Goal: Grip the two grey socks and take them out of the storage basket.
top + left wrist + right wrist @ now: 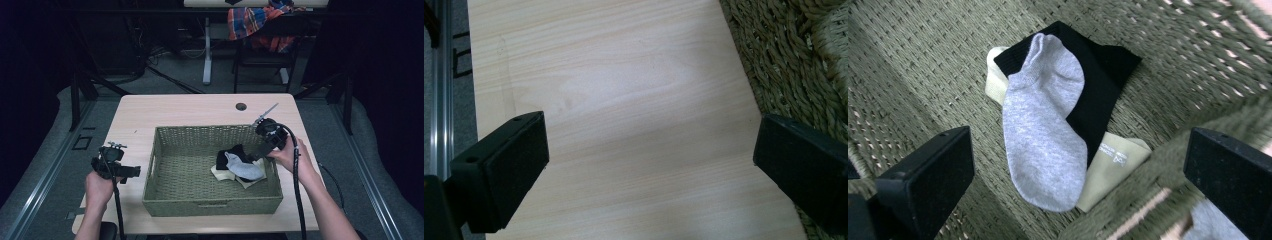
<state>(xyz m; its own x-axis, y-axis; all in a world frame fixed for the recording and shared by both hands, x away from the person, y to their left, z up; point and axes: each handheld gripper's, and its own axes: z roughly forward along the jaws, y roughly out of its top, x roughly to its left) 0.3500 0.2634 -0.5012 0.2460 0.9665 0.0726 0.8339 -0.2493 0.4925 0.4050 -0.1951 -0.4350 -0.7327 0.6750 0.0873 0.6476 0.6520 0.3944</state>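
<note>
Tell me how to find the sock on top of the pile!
Look for the green woven basket on the wooden table. In its right half lies a small heap of socks, under the right gripper. The top one is the light grey sock, lying over a black sock and a cream sock.

free: bare table [135,120] left of basket | obstacle: basket wall [150,165], socks [242,167] inside right

Small white print on the beige sock [1113,167] (too blurred for reading).
</note>
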